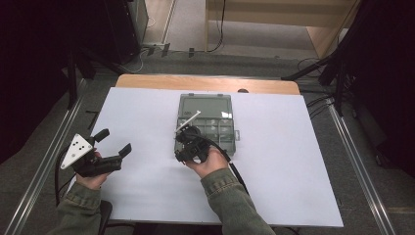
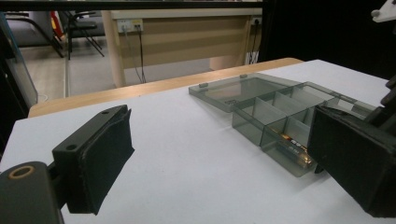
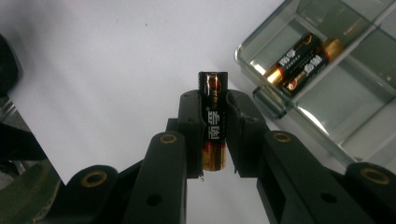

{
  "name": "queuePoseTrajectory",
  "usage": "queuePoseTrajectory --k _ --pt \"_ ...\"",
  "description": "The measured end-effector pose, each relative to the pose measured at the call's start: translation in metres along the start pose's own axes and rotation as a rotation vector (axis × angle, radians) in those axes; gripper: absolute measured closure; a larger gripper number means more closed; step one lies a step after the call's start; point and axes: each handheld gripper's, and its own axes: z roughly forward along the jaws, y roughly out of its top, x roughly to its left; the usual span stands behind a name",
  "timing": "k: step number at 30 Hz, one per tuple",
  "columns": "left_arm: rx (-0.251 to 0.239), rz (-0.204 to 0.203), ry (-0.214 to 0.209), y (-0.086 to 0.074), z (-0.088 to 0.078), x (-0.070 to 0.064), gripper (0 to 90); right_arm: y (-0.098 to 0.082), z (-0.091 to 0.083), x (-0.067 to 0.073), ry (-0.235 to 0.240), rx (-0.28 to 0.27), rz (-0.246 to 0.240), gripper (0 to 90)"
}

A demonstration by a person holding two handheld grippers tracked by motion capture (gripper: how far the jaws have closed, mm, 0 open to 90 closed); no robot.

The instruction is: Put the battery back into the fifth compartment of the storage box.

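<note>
Beside the compartment box (image 3: 327,70), the right gripper (image 3: 215,135) jaws clamp a battery (image 3: 214,126); the left gripper (image 1: 105,147) jaws gape empty.

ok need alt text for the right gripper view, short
The right gripper clamps a black and gold battery upright between its two black jaws, above a white table. At upper right, a corner compartment of a clear grey plastic box holds two more batteries lying side by side.
</note>
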Motion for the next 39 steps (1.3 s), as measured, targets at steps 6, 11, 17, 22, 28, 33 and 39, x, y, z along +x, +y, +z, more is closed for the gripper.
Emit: queuePoseTrajectory --k 6,11,17,22,28,33,39 --pt "0.003 0.0 -0.001 0.0 0.0 0.0 7.0 0.01 0.001 -0.009 0.022 -0.034 0.071 77.7" --pt "0.005 0.006 0.001 0.0 0.0 0.0 7.0 0.018 0.003 -0.028 0.068 -0.075 0.187 77.7" --pt "0.004 0.01 0.004 0.0 0.0 0.0 7.0 0.022 0.008 -0.041 0.003 -0.097 0.315 77.8" --pt "0.002 0.011 0.004 0.0 0.0 0.0 7.0 0.022 0.012 -0.048 0.015 -0.134 0.411 77.7" --pt "0.0 0.01 0.005 0.0 0.0 0.001 7.1 0.025 0.015 -0.049 0.047 -0.171 0.476 77.7" --pt "-0.001 0.009 0.005 0.0 0.0 0.001 7.0 0.025 0.02 -0.049 0.059 -0.162 0.494 77.7" --pt "-0.002 0.006 0.003 0.0 0.0 0.001 7.1 0.027 0.023 -0.048 0.06 -0.155 0.521 77.2"
